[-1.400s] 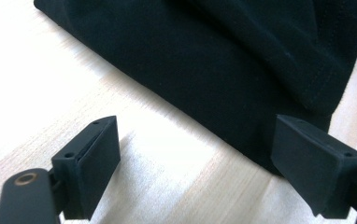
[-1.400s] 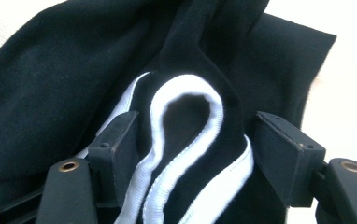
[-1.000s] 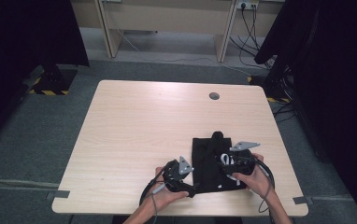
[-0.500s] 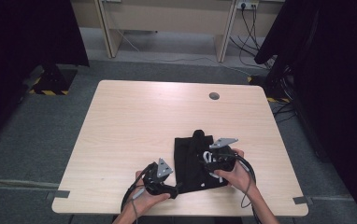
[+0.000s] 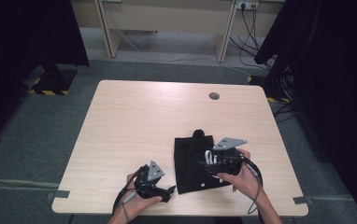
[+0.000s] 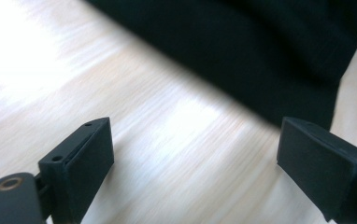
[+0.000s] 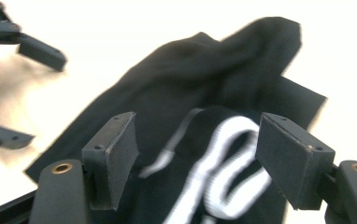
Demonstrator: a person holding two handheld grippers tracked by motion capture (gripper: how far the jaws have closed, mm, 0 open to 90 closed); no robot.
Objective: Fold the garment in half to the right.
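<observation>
Black garment point(image 5: 191, 163) lies folded on surface point(image 5: 134, 121) at your 5 o'clock.

Left gripper point(image 6: 193, 161): jaws just widened, empty over bare wood, cloth edge at 1 o'clock.

Right gripper point(image 7: 195, 161): jaws wide, gripping nothing, above white print. Careless closing snags top layer, undoes fold.

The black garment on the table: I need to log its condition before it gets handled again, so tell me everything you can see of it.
The black garment is soft, matte cloth, folded into a rough rectangle with a bunched lump at its far end. White printed markings, blurred in the right gripper view, show on its right part. It lies flat on the light wooden table, near the front right. The right gripper hovers over it with open fingers; whether they touch the cloth is unclear. The left gripper sits beside its near left corner, fingers open, apart from it.
</observation>
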